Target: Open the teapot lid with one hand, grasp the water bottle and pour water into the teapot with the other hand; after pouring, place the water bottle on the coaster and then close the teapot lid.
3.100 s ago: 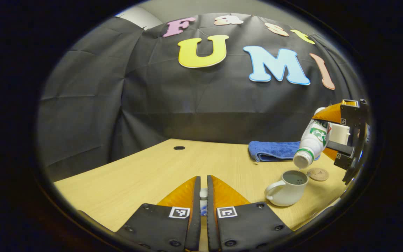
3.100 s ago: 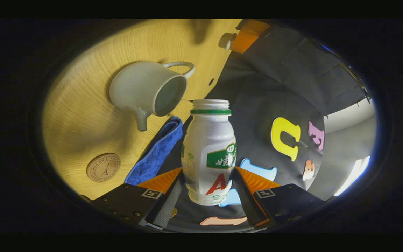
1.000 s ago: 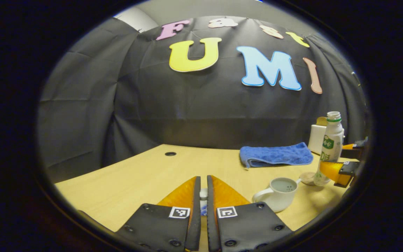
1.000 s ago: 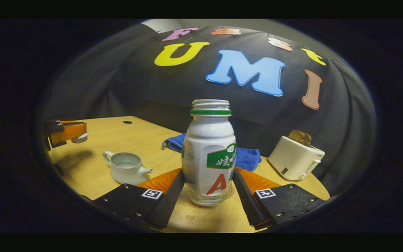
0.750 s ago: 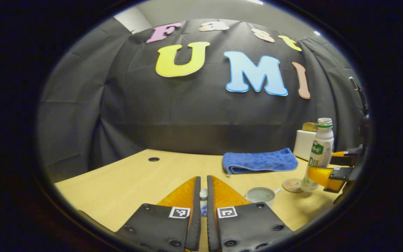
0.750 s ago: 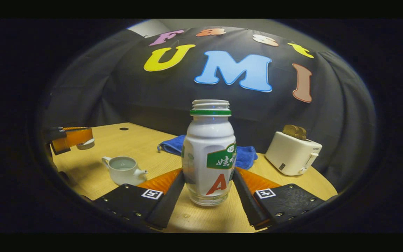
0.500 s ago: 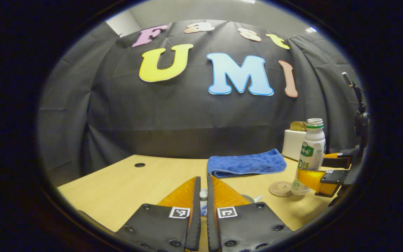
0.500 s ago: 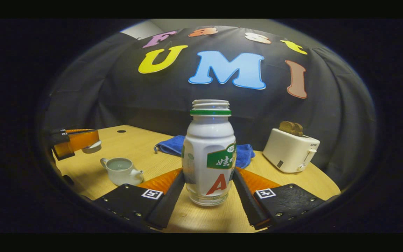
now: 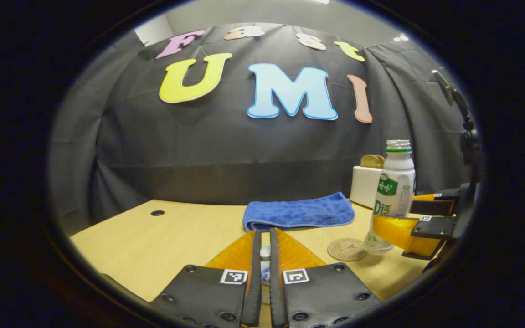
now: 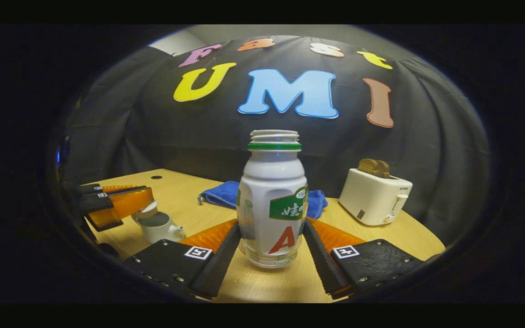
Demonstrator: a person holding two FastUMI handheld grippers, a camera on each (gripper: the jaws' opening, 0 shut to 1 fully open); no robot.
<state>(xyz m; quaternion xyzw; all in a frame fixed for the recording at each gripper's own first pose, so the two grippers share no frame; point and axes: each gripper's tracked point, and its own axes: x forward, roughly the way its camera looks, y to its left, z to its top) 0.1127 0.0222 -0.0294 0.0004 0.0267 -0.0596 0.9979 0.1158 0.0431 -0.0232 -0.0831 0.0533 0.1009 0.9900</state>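
My right gripper [image 10: 271, 224] is shut on the white water bottle [image 10: 272, 200], which stands upright and uncapped, low over the table. In the left gripper view the bottle [image 9: 393, 191] and the right gripper [image 9: 394, 214] sit just right of the round cork coaster [image 9: 347, 249]. My left gripper [image 9: 265, 233] is shut on the teapot lid [image 9: 265, 253]. Seen from the right gripper view, the left gripper [image 10: 144, 202] holds the lid [image 10: 146, 210] just over the open mouth of the white teapot [image 10: 158, 227].
A folded blue towel [image 9: 296, 212] lies behind the coaster at mid-table. A white toaster [image 10: 374, 197] with bread in it stands at the back right. The wooden table [image 9: 162, 237] has a cable hole [image 9: 156, 212] at the back left.
The bottle went from tilted over the teapot to upright and came down beside the coaster. My left gripper carried the lid to the right, to just over the teapot.
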